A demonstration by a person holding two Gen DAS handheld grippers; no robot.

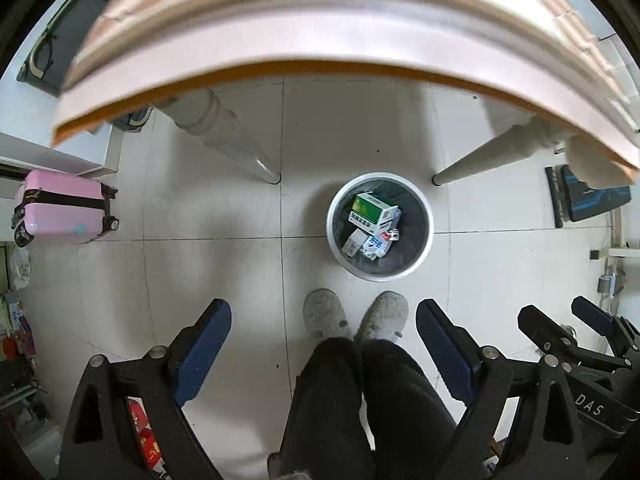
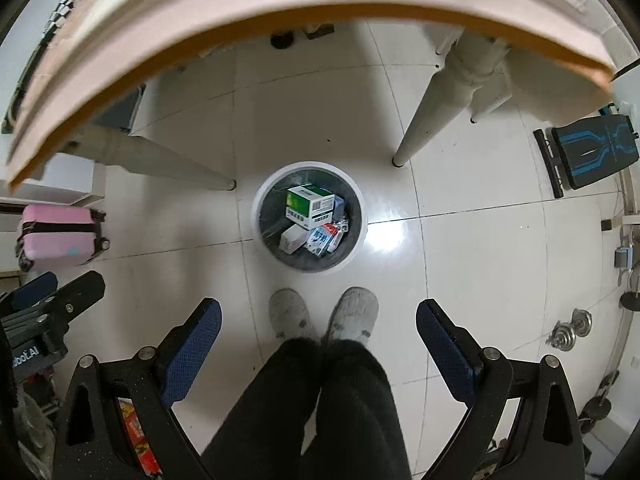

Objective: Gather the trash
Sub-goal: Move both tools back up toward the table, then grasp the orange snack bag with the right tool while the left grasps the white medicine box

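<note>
White tiled floor (image 2: 460,248) lies below both grippers. The left gripper (image 1: 324,332) and right gripper (image 2: 319,328) hang released, empty; ahead beyond their jaws, the wastebasket (image 2: 262,208) holds discarded cartons (image 2: 310,204).

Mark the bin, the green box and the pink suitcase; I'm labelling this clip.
bin (image 2: 362,216), right wrist view, white rim at right.
green box (image 2: 304,202), right wrist view, top face.
pink suitcase (image 1: 64,208), left wrist view, shell middle.

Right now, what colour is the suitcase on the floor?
Pink suitcase with a black band; clearest in the left wrist view.
</note>
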